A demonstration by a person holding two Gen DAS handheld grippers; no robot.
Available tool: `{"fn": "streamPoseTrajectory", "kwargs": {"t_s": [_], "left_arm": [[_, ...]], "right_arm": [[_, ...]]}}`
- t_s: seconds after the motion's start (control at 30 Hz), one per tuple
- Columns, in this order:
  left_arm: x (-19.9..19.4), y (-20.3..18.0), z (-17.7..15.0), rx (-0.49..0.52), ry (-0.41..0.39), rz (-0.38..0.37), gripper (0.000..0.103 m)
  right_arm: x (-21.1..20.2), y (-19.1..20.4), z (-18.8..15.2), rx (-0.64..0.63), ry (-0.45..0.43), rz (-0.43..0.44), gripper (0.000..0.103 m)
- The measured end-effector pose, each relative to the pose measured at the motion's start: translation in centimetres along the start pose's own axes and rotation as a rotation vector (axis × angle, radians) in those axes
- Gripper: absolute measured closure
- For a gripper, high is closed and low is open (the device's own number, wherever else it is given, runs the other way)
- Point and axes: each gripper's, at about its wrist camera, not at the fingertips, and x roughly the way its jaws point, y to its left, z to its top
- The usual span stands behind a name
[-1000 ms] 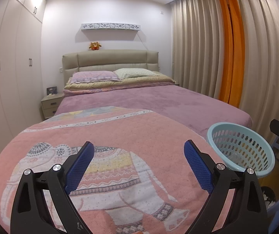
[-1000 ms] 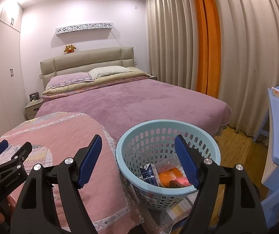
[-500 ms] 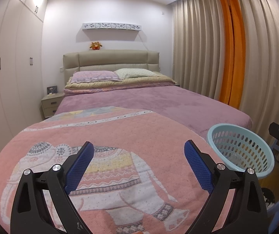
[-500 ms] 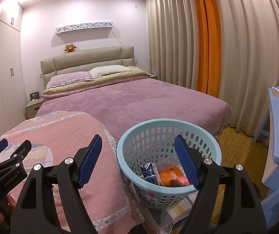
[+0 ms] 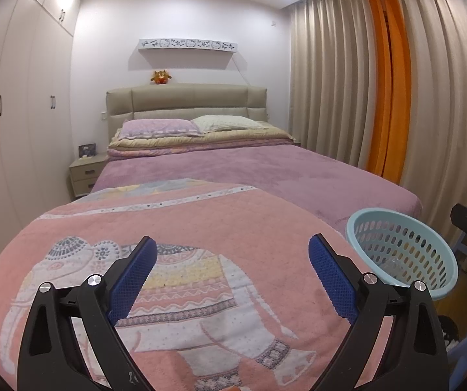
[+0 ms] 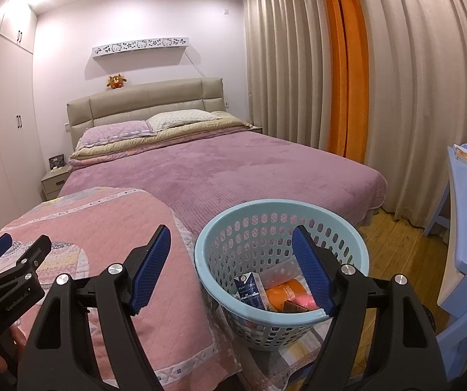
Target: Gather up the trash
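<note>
Basket point(image 6: 282, 215) already holds cartons; bed point(image 6: 233, 169) looks bare. Left gripper point(image 5: 233, 260) and right gripper point(image 6: 231, 254) gape, empty.

I count one bed point(image 6: 220, 176), centre frame, carrying two pillows: one lilac pillow point(image 6: 116, 132) and one pale dotted pillow point(image 6: 181, 119), upper centre. One pink elephant blanket point(image 5: 181, 234) across the lower half of my left view. One plush toy point(image 6: 116, 81) on the headboard. One wall shelf point(image 6: 140, 47) above it. One nightstand point(image 5: 86, 171) at mid left, with two drawers. One light-blue basket point(image 6: 282, 224), lower centre of my right view. Inside it I can tell three items: one blue-and-white carton point(image 6: 249, 290), one orange packet point(image 6: 285, 295), one pink piece point(image 6: 305, 301); anything beneath is hidden. One orange curtain panel point(image 6: 347, 65), upper right.
</note>
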Motion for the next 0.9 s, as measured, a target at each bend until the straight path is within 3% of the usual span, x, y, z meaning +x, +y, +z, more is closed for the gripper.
{"fn": "streamPoseTrajectory", "kwargs": {"t_s": [0.13, 0.5, 0.9], "left_arm": [[-0.2, -0.2, 0.3, 0.000, 0.000, 0.004, 0.012], [-5.6, -1.1, 3.4, 0.024, -0.035, 0.020, 0.012], [-8.7, -0.5, 4.1, 0.006, -0.042, 0.033, 0.012]], "right_arm": [[-0.3, -0.1, 0.3, 0.001, -0.004, 0.001, 0.030], [-2.9, 1.0, 0.9, -0.016, -0.039, 0.016, 0.030], [-4.6, 1.8, 1.3, -0.019, -0.043, 0.026, 0.030]]}}
